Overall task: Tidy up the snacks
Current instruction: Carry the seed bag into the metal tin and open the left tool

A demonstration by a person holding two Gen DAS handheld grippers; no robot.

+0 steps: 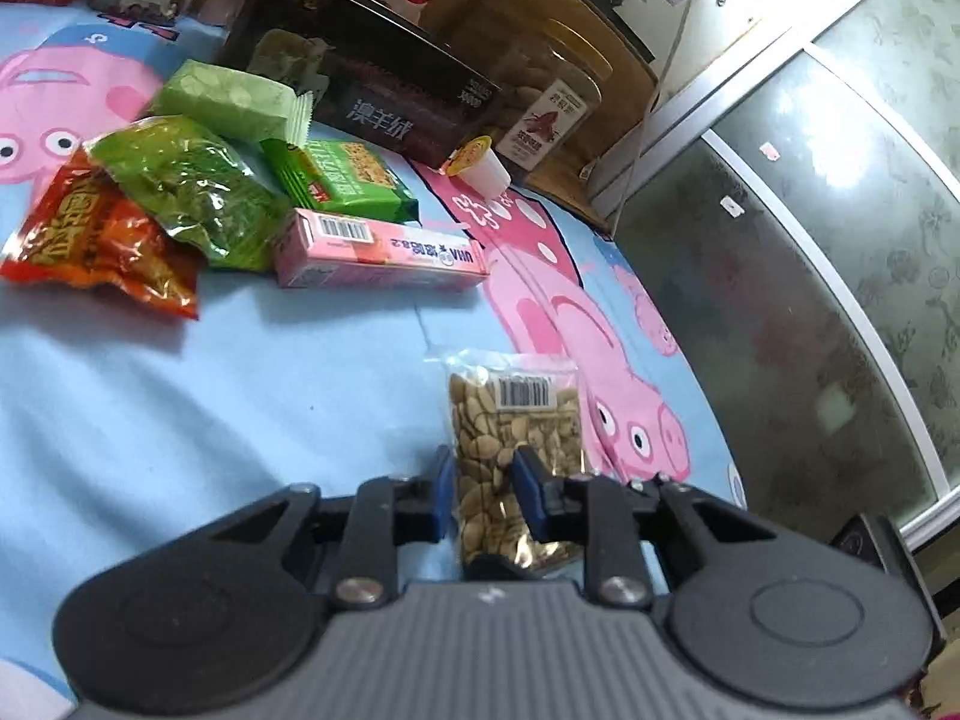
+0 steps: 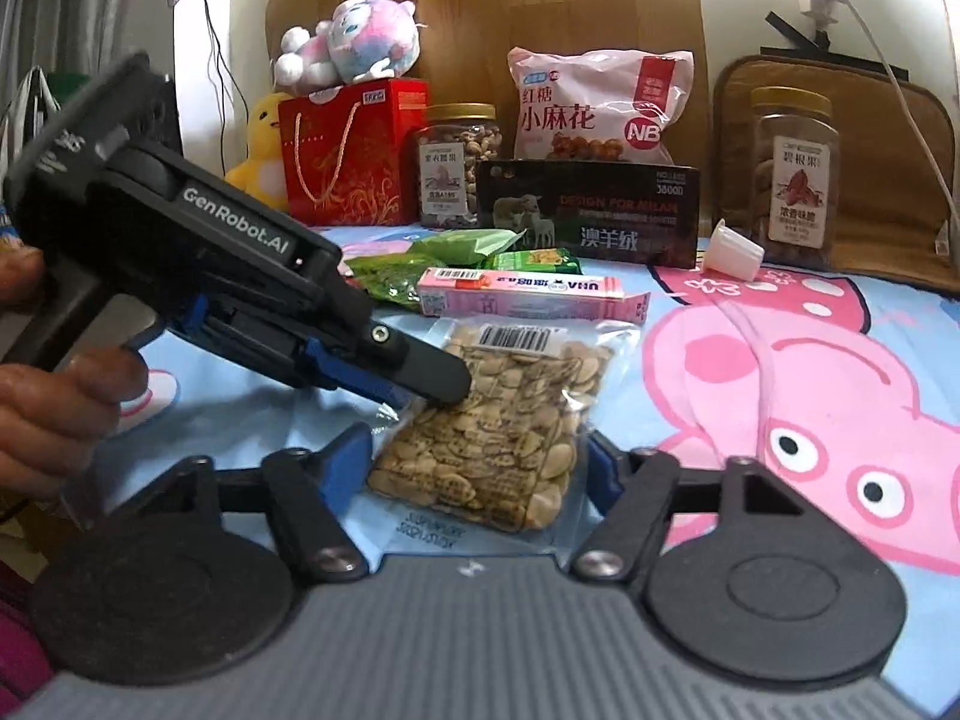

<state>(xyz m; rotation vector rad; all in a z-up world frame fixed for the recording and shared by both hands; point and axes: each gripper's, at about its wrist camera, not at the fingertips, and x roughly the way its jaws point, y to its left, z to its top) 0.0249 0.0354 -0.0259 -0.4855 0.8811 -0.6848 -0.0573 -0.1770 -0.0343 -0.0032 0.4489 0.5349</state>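
- Your left gripper [image 1: 480, 480] is clamped on the near end of the clear bag of seeds [image 1: 516, 438]; both blue pads press into the bag.
- Bag of seeds lies flat on the blue cartoon bedsheet [image 1: 210, 420], barcode label at its far end.
- Your right gripper [image 2: 480, 468] straddles the same bag, jaws apart; the pads stand just beside the bag's edges and do not press on it.
- Your left hand [image 2: 54, 414] shows on the left gripper's handle in the right wrist view.
- Pink box [image 1: 384, 252] lies beyond the bag, well apart from it.
- Green packets [image 1: 192, 192] and a red packet [image 1: 96, 240] lie left of the pink box.
- Black box [image 2: 594, 210], two jars and a pink pouch [image 2: 594, 102] stand along the back.
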